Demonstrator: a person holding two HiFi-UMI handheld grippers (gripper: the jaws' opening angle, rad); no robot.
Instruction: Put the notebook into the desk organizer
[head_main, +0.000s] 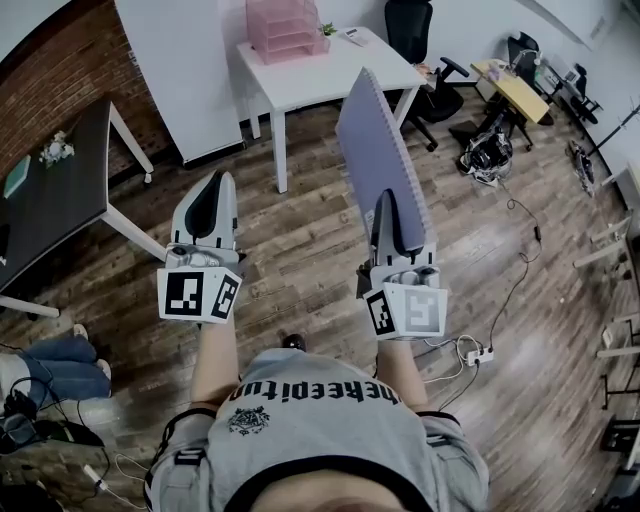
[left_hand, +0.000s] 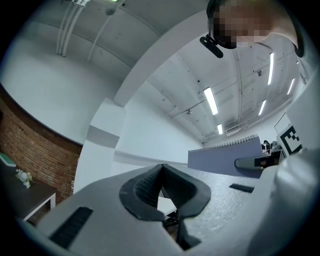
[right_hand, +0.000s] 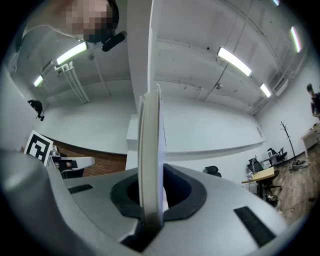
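Okay, your right gripper (head_main: 392, 215) is clamped on the bottom edge of the purple spiral-bound notebook (head_main: 375, 150). The notebook stands upright, leaning toward the white table (head_main: 330, 75), in the air short of that table's near edge. In the right gripper view it shows edge-on, with the pads pressing on both of its sides. Your left gripper (head_main: 212, 195) has its jaws together with nothing between them. It is also short of the white table, to the left of the table's front leg. The pink desk organizer (head_main: 283, 27) sits on the table's far left corner, well apart from the notebook. A small plant (head_main: 327, 29) stands on the table just beside the organizer. A black office chair (head_main: 412, 30) is behind the table's right side.
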